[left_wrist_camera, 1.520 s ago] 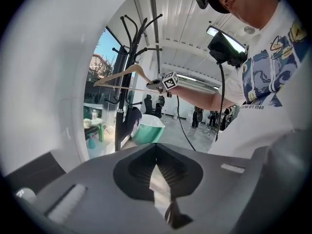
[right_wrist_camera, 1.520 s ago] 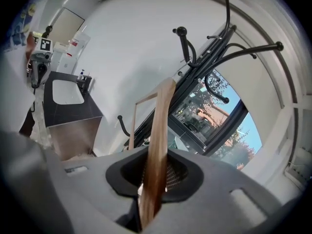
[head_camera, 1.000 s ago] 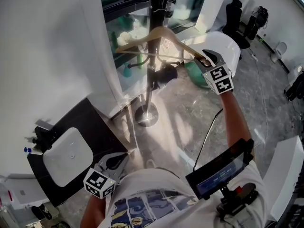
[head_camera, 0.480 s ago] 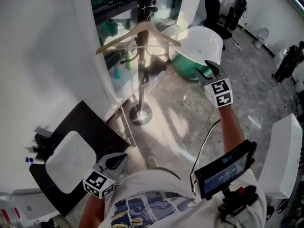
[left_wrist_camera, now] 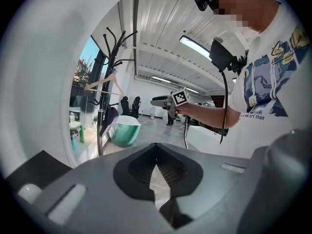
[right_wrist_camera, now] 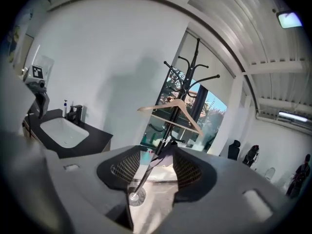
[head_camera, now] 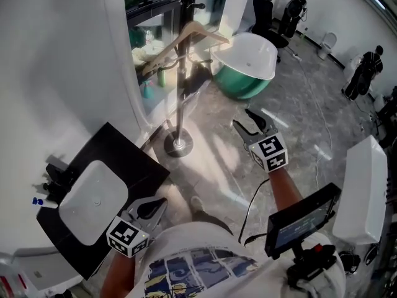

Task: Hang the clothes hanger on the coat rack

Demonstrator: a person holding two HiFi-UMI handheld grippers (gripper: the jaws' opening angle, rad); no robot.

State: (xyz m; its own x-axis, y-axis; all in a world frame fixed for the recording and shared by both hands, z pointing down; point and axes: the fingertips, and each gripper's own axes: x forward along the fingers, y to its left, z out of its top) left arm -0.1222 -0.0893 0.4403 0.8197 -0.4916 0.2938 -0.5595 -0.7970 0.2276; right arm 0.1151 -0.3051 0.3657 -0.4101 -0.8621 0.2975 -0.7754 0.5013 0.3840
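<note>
Hanger hangs on the rack: looks like light, stiff wood, probably swings, so grab a shoulder; right gripper is well clear with empty jaws closing, and left gripper is clenched on nothing.

**Layout as found**

Seen from the head view, the coat rack stood at 12 o'clock on the floor, with the window behind it. The hanger hung on the rack's upper part. A tub lay at 1 o'clock, just right of the rack. The counter sat at 9 o'clock against the wall, with the basin set into it and the tap at the basin's 9 o'clock edge.
</note>
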